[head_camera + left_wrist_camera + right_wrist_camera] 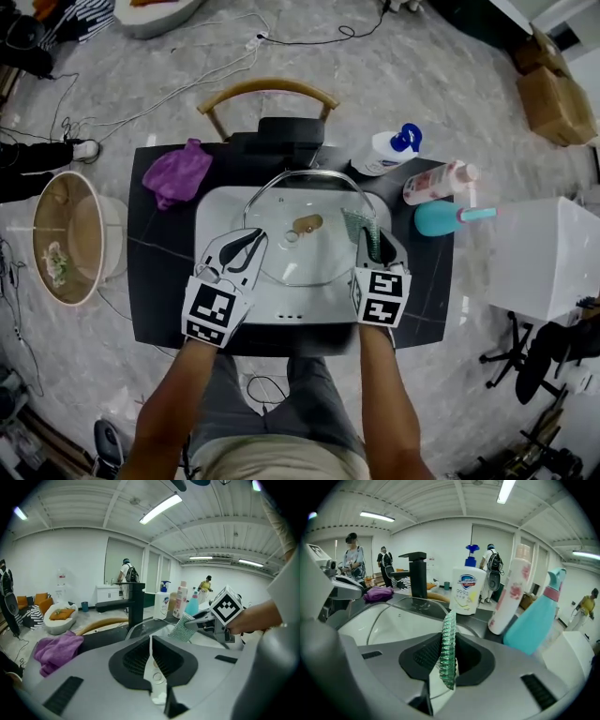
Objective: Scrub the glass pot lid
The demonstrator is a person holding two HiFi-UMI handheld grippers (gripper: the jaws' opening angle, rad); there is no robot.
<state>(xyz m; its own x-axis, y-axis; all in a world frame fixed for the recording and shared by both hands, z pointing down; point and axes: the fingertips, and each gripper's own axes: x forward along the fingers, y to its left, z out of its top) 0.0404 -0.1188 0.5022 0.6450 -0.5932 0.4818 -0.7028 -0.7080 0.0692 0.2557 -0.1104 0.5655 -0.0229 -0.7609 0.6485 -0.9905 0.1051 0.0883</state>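
Glass lid (314, 255) sits between purple cloth (178, 172), soap bottle (386, 150).

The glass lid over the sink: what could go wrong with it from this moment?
1. The left gripper pinches the glass lid only at its thin rim. Under scrubbing pressure the lid may slip out and strike the white basin.
2. The right gripper holds the green scouring pad near the teal spray bottle and the pink bottle; a wide stroke might knock them over.
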